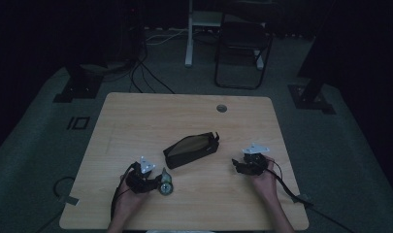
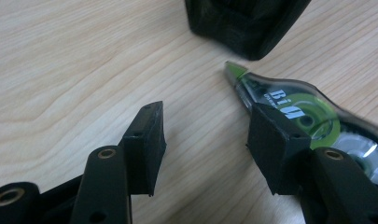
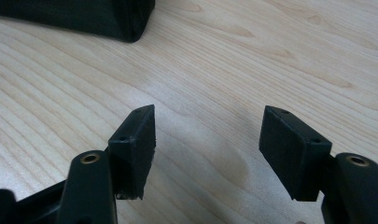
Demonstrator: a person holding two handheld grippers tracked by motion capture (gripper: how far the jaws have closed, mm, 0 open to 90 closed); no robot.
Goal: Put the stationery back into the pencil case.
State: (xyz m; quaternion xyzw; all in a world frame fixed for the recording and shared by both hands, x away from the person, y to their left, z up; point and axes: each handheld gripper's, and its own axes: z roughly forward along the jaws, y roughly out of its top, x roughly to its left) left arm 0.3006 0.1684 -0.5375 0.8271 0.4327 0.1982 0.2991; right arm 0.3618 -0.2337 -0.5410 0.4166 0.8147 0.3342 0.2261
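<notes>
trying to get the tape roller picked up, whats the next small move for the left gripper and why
Probably shift the left gripper sideways toward the correction tape, then close. Its jaws stand open with bare table between them, and the tape lies outside the right-hand jaw rather than in the gap. The open black pouch sits just beyond, likely where it goes.

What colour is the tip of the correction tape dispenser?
Green; the correction tape dispenser shows it best in the left gripper view.

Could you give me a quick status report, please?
Left gripper and right gripper open, nothing clamped. Green-and-clear correction tape dispenser flat on table beside left jaw. Open black fabric pencil pouch ahead, path unobstructed.
</notes>
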